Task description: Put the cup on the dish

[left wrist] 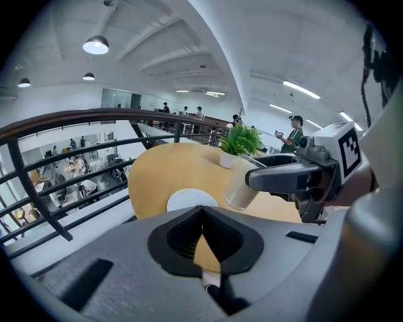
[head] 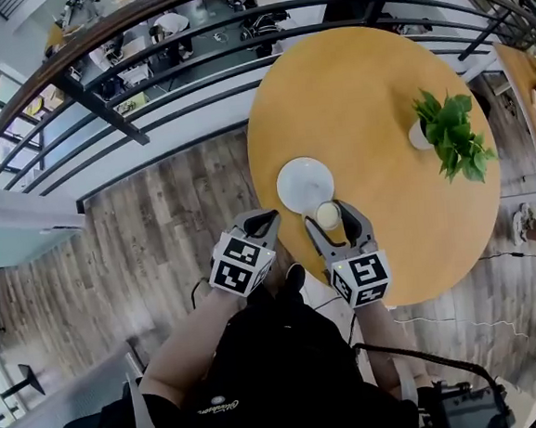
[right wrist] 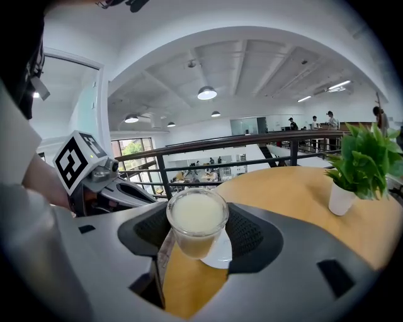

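Observation:
A clear cup full of pale creamy liquid sits between the jaws of my right gripper, which is shut on it. In the head view the cup hangs just off the near right rim of the white dish on the round yellow table. From the left gripper view the cup shows tilted, to the right of the dish. My left gripper is shut and empty, held at the table's near left edge, beside the right one.
A potted green plant in a white pot stands at the table's right side. A dark metal railing curves round the table's far side, with a lower floor of desks and people beyond. Wood flooring lies left of the table.

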`<state>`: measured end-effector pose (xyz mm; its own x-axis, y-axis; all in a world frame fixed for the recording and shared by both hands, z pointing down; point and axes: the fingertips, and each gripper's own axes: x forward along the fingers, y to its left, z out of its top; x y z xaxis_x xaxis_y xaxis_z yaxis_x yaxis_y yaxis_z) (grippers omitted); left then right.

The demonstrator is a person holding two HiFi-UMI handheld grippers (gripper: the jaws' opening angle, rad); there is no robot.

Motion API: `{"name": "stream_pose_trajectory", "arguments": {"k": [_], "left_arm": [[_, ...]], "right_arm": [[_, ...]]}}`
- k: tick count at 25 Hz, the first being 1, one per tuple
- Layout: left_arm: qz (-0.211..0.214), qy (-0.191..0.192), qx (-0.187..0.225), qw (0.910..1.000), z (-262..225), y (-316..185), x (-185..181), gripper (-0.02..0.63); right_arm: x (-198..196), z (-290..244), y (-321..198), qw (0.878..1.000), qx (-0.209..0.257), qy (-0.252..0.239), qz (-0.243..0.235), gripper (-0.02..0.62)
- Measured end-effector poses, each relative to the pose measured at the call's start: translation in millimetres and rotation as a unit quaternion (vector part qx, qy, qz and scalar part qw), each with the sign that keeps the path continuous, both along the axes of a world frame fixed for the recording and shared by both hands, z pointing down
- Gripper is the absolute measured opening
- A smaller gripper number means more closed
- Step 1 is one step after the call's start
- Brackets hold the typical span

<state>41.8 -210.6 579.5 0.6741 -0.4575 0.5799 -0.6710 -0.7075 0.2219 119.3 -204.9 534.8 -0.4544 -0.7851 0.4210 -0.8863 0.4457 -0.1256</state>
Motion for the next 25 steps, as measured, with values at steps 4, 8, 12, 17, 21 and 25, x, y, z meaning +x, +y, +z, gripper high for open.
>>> {"name": "stream_pose_trajectory", "arguments": {"k": [4, 8, 12, 17, 21, 25], "left_arm": [[0.008, 0.000, -0.003, 1.0000, 4.2, -2.8, 8.9, 0.001], [0.008, 0.003, -0.003, 1.0000, 8.4, -7.7, 13.7, 0.000], [0.004, -0.002, -0.011, 0.9999, 13.8, -12.3, 13.4, 0.001], [0.001, -0.008, -0.011, 0.9999, 23.0, -18.7, 12.6, 0.000], [-0.002, -0.018, -0.013, 0.9997, 32.3, -28.9, 10.3, 0.001], [-0.006, -0.017, -0.017, 0.9997, 32.7, -35.6, 11.4, 0.001]], "right_arm": [[0.8, 8.5, -7.4, 1.000, -0.005, 0.008, -0.003, 0.268], [1.7, 18.6, -18.1, 1.000, -0.008, 0.015, -0.007, 0.268], [3.5, 31.4, -36.1, 0.999, -0.009, 0.030, -0.011, 0.268], [7.7, 53.7, -62.2, 0.998, -0.015, 0.059, -0.014, 0.268], [6.0, 74.3, -82.0, 0.997, -0.028, 0.074, -0.016, 0.268], [-0.3, 92.1, -93.3, 0.995, -0.048, 0.085, -0.023, 0.268]]}}
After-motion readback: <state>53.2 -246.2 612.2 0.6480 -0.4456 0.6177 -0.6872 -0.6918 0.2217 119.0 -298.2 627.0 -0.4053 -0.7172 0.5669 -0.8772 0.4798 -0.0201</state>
